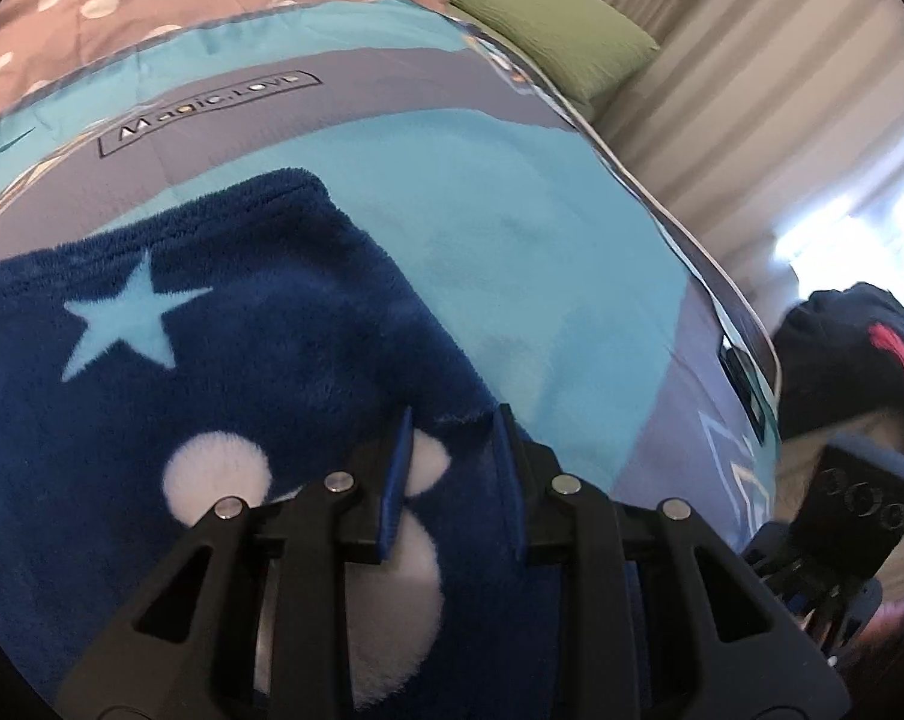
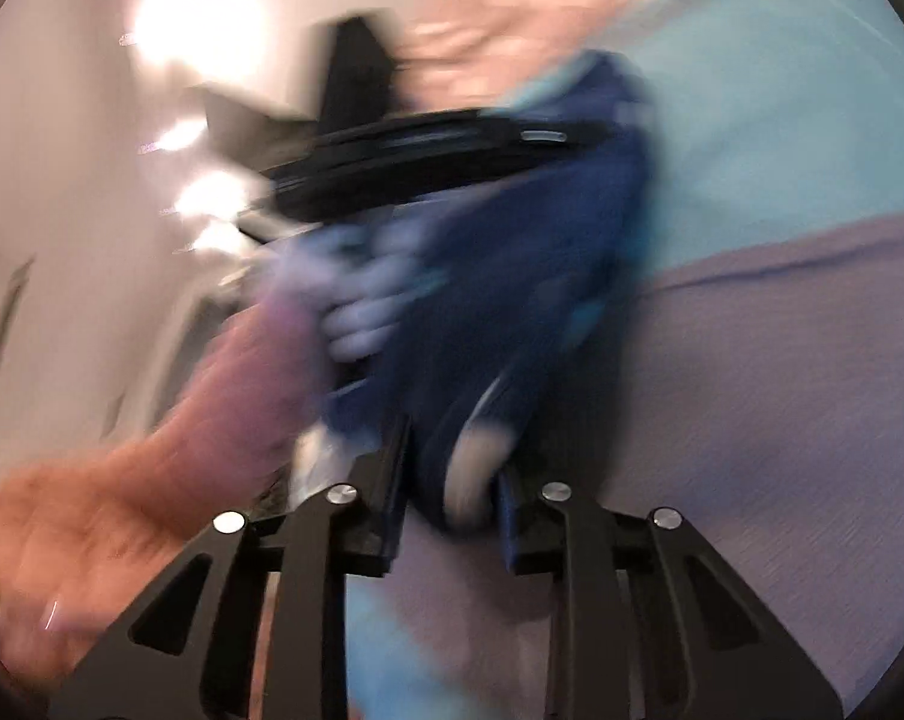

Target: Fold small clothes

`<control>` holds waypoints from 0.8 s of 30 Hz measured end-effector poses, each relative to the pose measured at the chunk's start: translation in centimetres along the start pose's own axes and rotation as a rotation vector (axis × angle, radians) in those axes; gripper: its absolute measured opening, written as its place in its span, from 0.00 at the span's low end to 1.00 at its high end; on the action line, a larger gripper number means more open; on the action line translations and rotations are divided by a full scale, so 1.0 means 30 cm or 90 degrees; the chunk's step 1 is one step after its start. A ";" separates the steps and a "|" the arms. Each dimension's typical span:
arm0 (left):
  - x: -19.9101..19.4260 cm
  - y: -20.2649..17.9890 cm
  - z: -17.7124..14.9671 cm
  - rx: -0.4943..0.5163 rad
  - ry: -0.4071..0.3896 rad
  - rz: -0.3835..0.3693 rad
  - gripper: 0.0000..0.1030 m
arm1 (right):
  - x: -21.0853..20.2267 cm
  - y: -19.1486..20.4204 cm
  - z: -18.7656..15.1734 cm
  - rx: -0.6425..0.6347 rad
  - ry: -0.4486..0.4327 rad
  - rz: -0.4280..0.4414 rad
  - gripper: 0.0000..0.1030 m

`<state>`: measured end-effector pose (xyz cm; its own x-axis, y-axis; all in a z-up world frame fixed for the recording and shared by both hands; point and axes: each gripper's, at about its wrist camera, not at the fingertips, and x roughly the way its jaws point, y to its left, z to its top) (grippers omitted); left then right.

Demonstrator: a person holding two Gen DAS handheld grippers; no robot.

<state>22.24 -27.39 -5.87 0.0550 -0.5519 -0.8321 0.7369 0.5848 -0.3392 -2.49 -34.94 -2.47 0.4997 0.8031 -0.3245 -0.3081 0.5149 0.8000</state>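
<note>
On the bed, both the left gripper and the right gripper have fingers clenched on the starry blue fleece garment, whose edge sits between them; best kept taut and level while folding over.

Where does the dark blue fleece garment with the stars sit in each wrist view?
Left wrist: dark blue fleece garment fills lower left, under the left claw.
Right wrist: blurred, centre, running down to the right claw.
Shared landmark: the light blue bedspread beneath it.
</note>
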 end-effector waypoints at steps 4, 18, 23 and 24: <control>0.021 0.003 -0.023 0.009 -0.020 0.009 0.28 | 0.051 -0.033 -0.015 0.032 0.044 -0.064 0.25; 0.008 0.035 -0.050 -0.004 -0.071 -0.028 0.28 | -0.066 -0.013 -0.083 0.121 0.021 -0.108 0.35; 0.008 0.038 -0.055 -0.010 -0.077 -0.037 0.28 | -0.029 -0.020 -0.064 0.183 -0.023 -0.071 0.60; 0.008 0.039 -0.054 -0.010 -0.078 -0.038 0.28 | -0.020 -0.040 -0.045 0.217 -0.049 -0.059 0.60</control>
<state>22.03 -25.88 -7.19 0.0943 -0.6535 -0.7511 0.7304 0.5581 -0.3938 -3.52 -35.61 -3.92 0.5767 0.7259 -0.3748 0.0222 0.4447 0.8954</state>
